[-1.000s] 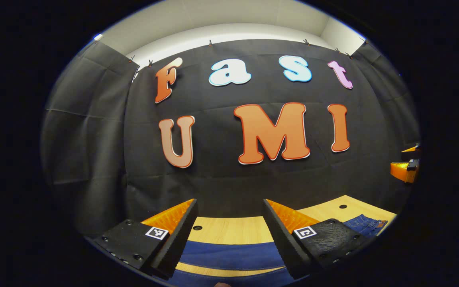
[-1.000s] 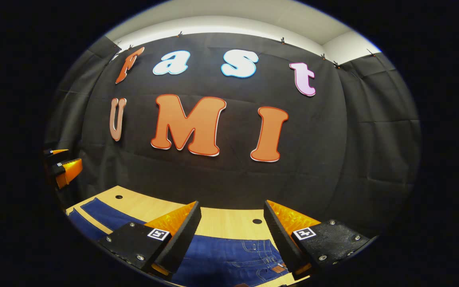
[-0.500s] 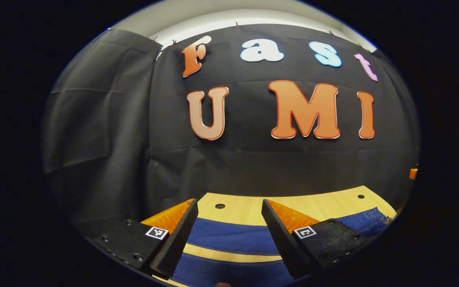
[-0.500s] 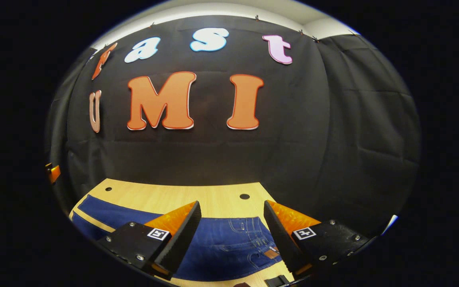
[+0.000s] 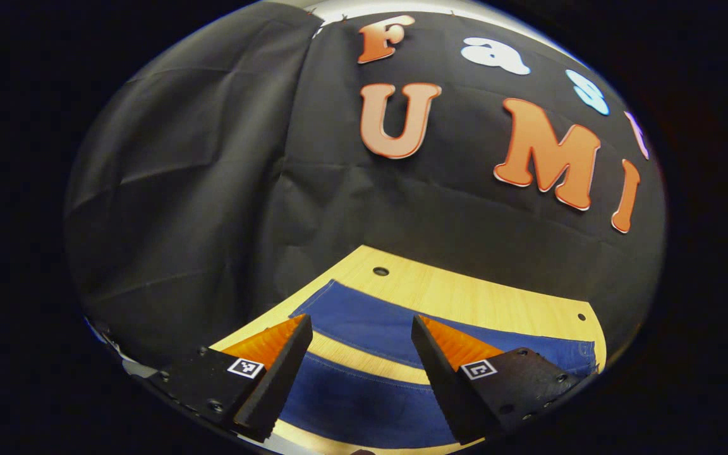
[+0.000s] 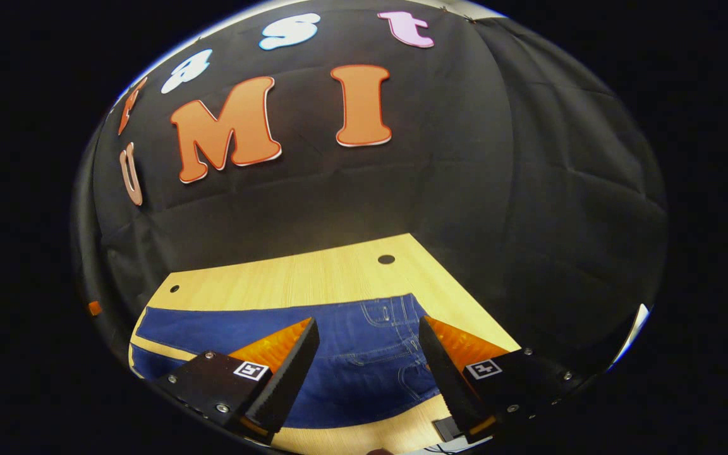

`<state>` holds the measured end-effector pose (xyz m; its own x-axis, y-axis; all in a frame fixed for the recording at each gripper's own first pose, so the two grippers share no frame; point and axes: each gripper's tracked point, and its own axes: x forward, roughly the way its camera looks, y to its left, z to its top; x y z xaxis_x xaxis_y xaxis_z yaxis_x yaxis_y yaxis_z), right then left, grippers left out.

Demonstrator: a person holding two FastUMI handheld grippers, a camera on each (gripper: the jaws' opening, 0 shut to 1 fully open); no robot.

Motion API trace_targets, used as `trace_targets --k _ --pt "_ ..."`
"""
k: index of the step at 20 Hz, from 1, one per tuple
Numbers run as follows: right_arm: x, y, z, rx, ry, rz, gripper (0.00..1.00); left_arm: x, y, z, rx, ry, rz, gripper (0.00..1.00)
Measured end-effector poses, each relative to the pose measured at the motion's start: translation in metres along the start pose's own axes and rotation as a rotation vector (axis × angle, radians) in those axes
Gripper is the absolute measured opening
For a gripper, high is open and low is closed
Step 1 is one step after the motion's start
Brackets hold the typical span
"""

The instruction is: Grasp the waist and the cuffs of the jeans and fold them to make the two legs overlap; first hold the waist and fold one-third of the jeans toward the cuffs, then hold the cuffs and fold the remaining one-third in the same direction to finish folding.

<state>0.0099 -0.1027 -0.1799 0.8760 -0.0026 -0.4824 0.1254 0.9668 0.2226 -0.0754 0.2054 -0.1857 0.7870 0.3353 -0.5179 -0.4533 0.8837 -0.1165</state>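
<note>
Both grippers poised over the spread jeans, nothing grabbed yet.

Jeans point(image 5: 364, 325) lie flat on the table point(image 5: 465, 294), legs apart with a strip of wood between them low in the left gripper view. Left gripper point(image 5: 357, 373) hangs over the legs, jaws wide and empty; right gripper point(image 6: 369, 373) gapes above the waist point(image 6: 389, 328). First step, I'd say: drop, pinch the near edge, bring one leg over the other.

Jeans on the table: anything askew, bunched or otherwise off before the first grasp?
Nothing stands out. The jeans lie flat on the wooden table, legs apart with a strip of table between them. Both the left claw and right claw are open above the denim.
</note>
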Motion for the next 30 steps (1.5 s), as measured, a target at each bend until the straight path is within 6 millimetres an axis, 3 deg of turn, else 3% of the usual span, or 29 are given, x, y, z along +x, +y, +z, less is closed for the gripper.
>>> trace_targets --k 7,10,16,23,30 --pt "0.017 -0.024 -0.05 0.123 0.18 0.007 0.97 0.005 0.053 -0.048 -0.111 0.152 0.079 0.97" --pt "0.023 -0.034 -0.075 0.182 0.265 0.005 0.97 0.008 0.078 -0.077 -0.191 0.233 0.101 0.97" --pt "0.037 -0.043 -0.117 0.368 0.404 -0.021 0.98 0.019 0.107 -0.122 -0.412 0.389 0.111 0.98" --pt "0.051 -0.04 -0.139 0.476 0.486 -0.014 0.98 0.016 0.158 -0.17 -0.652 0.532 0.16 0.96" --pt "0.055 -0.037 -0.162 0.608 0.547 -0.001 0.97 0.021 0.181 -0.205 -0.832 0.584 0.152 0.98"
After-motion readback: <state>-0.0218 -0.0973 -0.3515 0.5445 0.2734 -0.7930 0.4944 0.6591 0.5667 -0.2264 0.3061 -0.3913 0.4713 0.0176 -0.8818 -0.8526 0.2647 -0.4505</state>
